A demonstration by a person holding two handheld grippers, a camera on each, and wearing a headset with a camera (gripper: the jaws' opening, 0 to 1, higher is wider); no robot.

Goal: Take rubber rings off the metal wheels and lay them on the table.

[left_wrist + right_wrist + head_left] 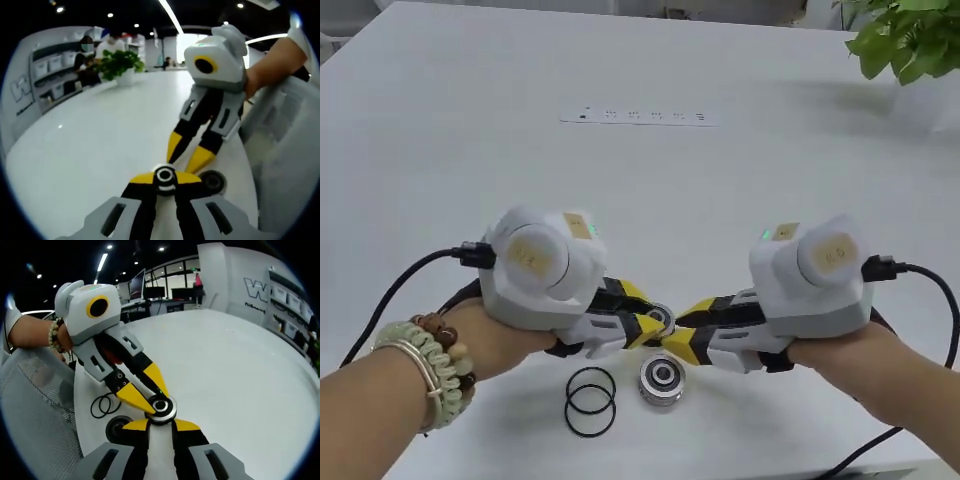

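Two rings already lie on the table at the lower centre of the head view. They are thin black loops, flat, overlapping each other. Just to their right lies a loose wheel, resting on its flat face. It is a short silvery disc with a dark hub, and its rim looks bare, so it is probably finished. That leaves at least the held wheel, which hangs above the table between the two tools in the middle of the frame.

The left gripper comes in from the left with its yellow tips clamped on that wheel. In its own view the wheel sits squarely between the tips at the bottom centre. The right gripper reaches in from the right. Its jaws stand slightly apart with the tips against the wheel's edge, and whether they have pinched a ring cannot be told.

In the right gripper view the held wheel is a polished metal ring around a dark inner band and a pale centre. Whether rubber sits on it is too small to make out. By this judgement the job is somewhere past halfway.

The table is smooth, matt and white. The rings look soft and limp against the hard, shiny wheels.
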